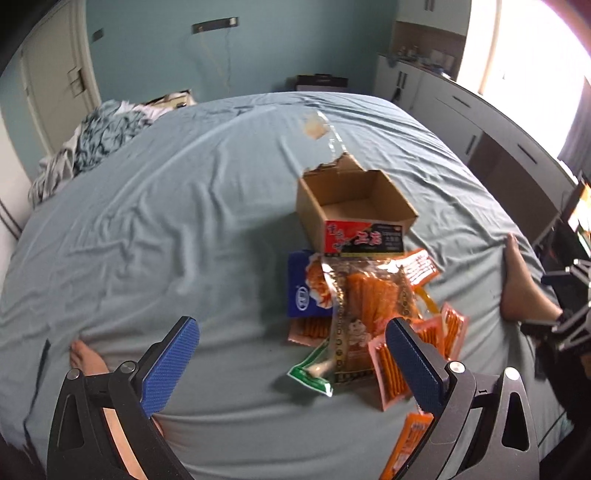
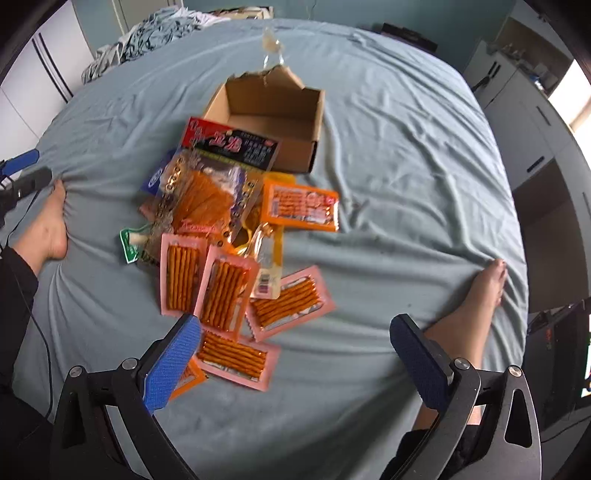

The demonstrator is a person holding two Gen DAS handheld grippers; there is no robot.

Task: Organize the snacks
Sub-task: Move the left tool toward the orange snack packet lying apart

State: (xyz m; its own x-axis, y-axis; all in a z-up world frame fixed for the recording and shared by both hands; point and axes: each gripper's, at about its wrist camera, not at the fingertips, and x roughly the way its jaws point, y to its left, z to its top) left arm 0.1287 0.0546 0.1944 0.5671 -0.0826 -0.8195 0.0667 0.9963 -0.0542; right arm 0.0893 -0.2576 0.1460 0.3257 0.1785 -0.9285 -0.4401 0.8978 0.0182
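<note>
An open, empty cardboard box (image 1: 354, 201) (image 2: 273, 110) stands on the blue bed sheet (image 1: 166, 221) (image 2: 406, 177). A pile of snack packets lies in front of it: a large clear bag of orange sticks (image 1: 364, 295) (image 2: 201, 195), a red-black packet (image 1: 364, 238) (image 2: 229, 142), a blue packet (image 1: 304, 284), several pink packets (image 2: 221, 291), an orange packet (image 2: 301, 206) and a green packet (image 1: 310, 373) (image 2: 131, 243). My left gripper (image 1: 291, 332) is open and empty above the sheet, left of the pile. My right gripper (image 2: 295, 328) is open and empty over the pile's near edge.
The person's bare feet (image 1: 517, 280) (image 2: 48, 218) (image 2: 484, 291) rest on the bed either side of the pile. Crumpled bedding (image 1: 96, 136) (image 2: 147, 33) lies at the far left corner. A clear plastic scrap (image 1: 317, 125) (image 2: 271, 46) lies behind the box. White cabinets (image 1: 461, 110) line the right.
</note>
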